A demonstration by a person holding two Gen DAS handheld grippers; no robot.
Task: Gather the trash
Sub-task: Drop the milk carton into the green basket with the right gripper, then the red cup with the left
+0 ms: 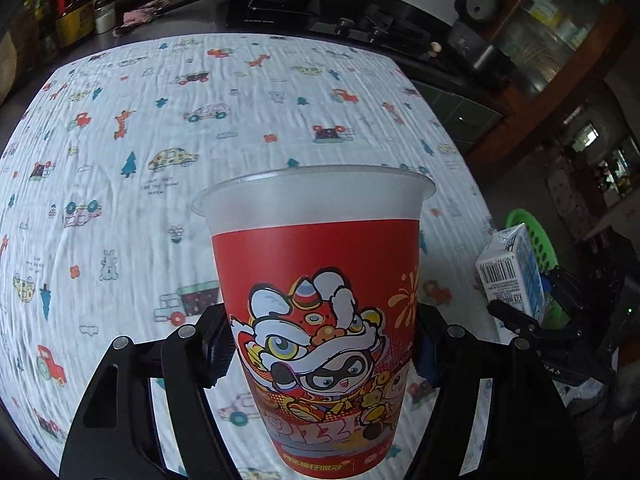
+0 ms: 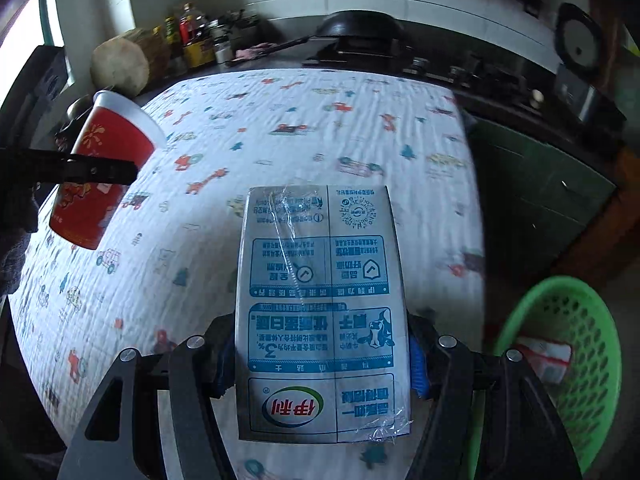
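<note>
Left tool grips a red plastic cup low on its body, one black finger pressed to each side, and the cup stands upright with its frosted rim up and a cartoon lion-dance figure printed on the front. It is held over the near part of the surface, which is covered by a white crinkled cloth printed with small cars, trees and animals. From the right wrist view the same cup sits at the far left, tilted, with the left tool's finger across its middle.

Right tool is clamped on a blue and white milk carton, its blue-padded fingers squeezing the two sides near the lower end. The carton's print reads upside down and a clear straw wrapper clings to its face. In the left wrist view this carton appears at the right edge, just past the surface's right side.

To the right of the surface, lower down, is a green perforated basket with a crumpled white and red wrapper lying inside. At the far side, a dark counter holds bottles on the left and a black pan further right on a stove.
</note>
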